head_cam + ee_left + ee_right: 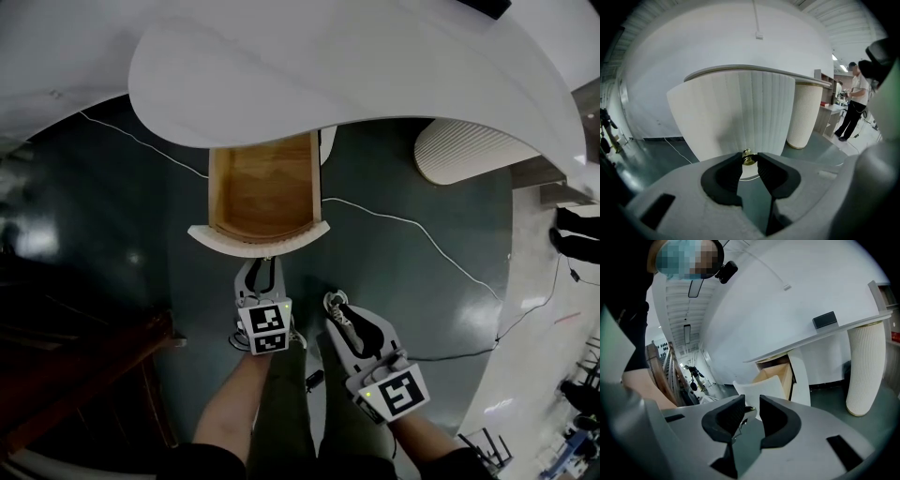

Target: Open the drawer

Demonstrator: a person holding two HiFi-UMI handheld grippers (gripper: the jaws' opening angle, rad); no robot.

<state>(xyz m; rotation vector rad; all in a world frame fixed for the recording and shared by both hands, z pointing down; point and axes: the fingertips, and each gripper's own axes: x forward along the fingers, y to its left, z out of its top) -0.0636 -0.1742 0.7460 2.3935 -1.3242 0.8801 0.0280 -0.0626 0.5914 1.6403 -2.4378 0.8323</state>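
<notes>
The left tongs (pixel 261 266) are clamped on the small gold knob (pixel 749 158) at the front of the drawer (pixel 221 192), one jaw on each side of it. The right tongs (pixel 335 306) have their jaws a little apart with nothing in them. They hang off to the right, a bit farther from the drawer. So the left hand is the nearer one and does the work. The drawer sticks out from under the white desk (pixel 356 66), well out already, I think, and its long side runs straight from the desk toward the person. The tongs are at the near end, so any more pulling has to go straight back along that line, not sideways. The left gripper view shows the knob in the jaws, which the head view hides behind the tongs. The head view shows the brown wood inside the drawer, with nothing in it. The right gripper view shows the drawer from the side, under the desk top.
</notes>
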